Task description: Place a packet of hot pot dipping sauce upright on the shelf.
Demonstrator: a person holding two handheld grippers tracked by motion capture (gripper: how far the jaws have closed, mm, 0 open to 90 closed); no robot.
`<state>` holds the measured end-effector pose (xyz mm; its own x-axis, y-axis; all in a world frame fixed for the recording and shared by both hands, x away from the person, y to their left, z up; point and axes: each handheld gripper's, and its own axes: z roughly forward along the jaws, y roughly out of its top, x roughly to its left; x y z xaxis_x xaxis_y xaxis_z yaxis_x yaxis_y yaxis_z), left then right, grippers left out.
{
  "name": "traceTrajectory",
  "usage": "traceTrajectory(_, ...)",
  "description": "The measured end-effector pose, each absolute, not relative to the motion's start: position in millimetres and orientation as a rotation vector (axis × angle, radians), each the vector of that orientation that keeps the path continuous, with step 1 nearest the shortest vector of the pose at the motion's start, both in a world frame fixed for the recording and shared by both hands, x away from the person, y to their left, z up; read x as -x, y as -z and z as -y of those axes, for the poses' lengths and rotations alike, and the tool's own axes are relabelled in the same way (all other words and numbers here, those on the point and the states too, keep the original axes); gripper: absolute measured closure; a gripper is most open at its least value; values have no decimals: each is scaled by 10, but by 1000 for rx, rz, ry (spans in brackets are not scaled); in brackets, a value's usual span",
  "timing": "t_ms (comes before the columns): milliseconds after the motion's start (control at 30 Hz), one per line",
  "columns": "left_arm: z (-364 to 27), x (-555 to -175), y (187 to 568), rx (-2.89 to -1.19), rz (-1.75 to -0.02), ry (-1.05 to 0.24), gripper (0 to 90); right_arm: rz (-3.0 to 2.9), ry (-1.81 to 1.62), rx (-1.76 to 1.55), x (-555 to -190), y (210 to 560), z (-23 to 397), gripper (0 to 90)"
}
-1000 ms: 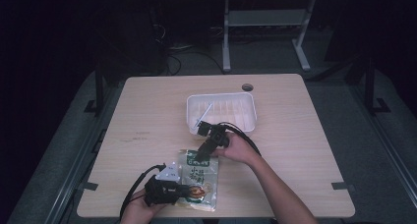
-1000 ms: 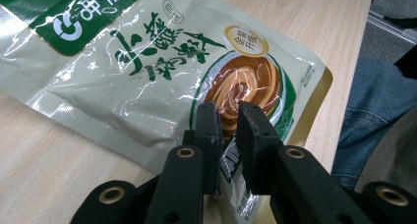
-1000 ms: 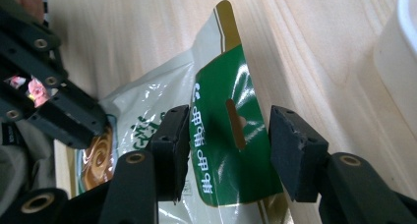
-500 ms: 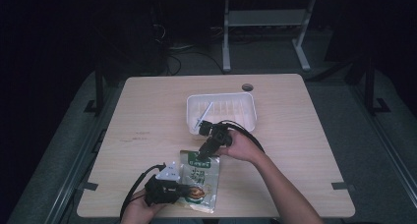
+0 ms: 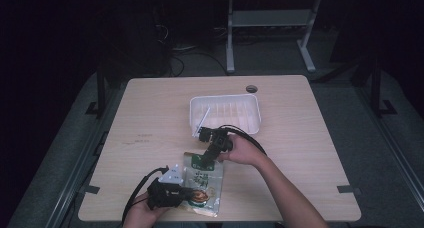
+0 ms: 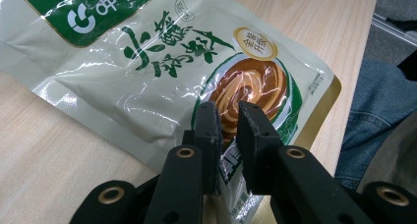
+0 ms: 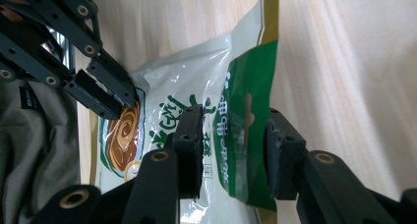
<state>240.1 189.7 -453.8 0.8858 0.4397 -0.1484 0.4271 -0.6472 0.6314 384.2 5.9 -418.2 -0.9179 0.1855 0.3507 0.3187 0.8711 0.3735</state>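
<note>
A pale wooden table point(image 5: 150, 118) stands in a dark room, a white tray point(image 5: 252, 119) resting near its middle toward the far edge. The snack pouch point(image 5: 202, 183) lies flat by the near edge, its long axis running near to far and its green header point(image 7: 248, 130) pointing at the far edge. The left gripper point(image 6: 227, 130) pinches the pouch's near end with jaws almost together, while the right gripper point(image 7: 233, 153) has its jaws parted astride the green header.

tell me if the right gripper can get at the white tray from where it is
Probably yes: the right gripper sits open astride the snack pouch's green top, and bare table separates it from the white tray just beyond.
</note>
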Motion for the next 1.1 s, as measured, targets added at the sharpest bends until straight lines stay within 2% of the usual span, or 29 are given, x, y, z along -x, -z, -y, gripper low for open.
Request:
traceTrajectory(233, -1896, -2396, 4538, -2358, -616, -30, 783, 2744, 542, 363, -3824, 4273, -123, 683)
traceTrajectory(333, -1896, -2387, 4538, -2351, -612, -31, 766, 2769, 452, 335, -3782, 4367, -200, 769)
traceTrajectory(433, -1900, -2382, 4535, -2349, -608, -27, 747, 2760, 457, 328, -3779, 4371, -217, 804)
traceTrajectory(567, -1898, -2373, 4531, -2347, -604, -32, 724, 2744, 482, 356, -3789, 4339, -194, 803)
traceTrajectory(767, -1899, -2369, 4517, -2340, -607, -38, 680, 2731, 500, 375, -3782, 4282, -146, 871)
traceTrajectory(1100, -2000, -2371, 4456, -2296, -613, -67, 593, 2695, 506, 438, -3776, 4206, -92, 891)
